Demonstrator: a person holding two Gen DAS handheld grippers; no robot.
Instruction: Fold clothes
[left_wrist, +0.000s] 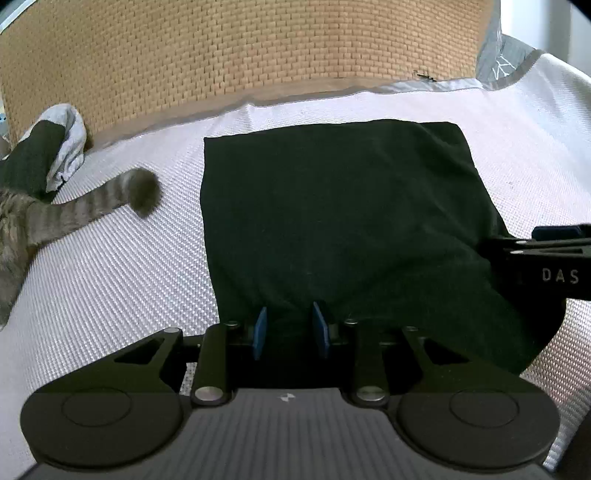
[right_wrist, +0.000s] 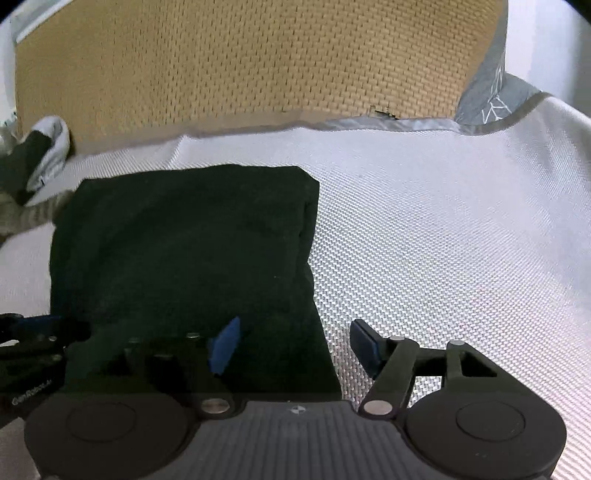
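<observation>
The dark soft cloth garment (left_wrist: 343, 221), lying as a flat folded rectangle on the white woven bed cover (right_wrist: 443, 229), looks light, limp and best pinched at its near edge, where the left gripper (left_wrist: 290, 326) stands narrowly parted and the right gripper (right_wrist: 295, 343) wide, neither gripping.

Striped cat tail (left_wrist: 125, 195) on white woven cover (left_wrist: 110, 277); tan woven headboard (left_wrist: 240, 55) behind; grey patterned pillow (right_wrist: 491, 99) far right.
</observation>
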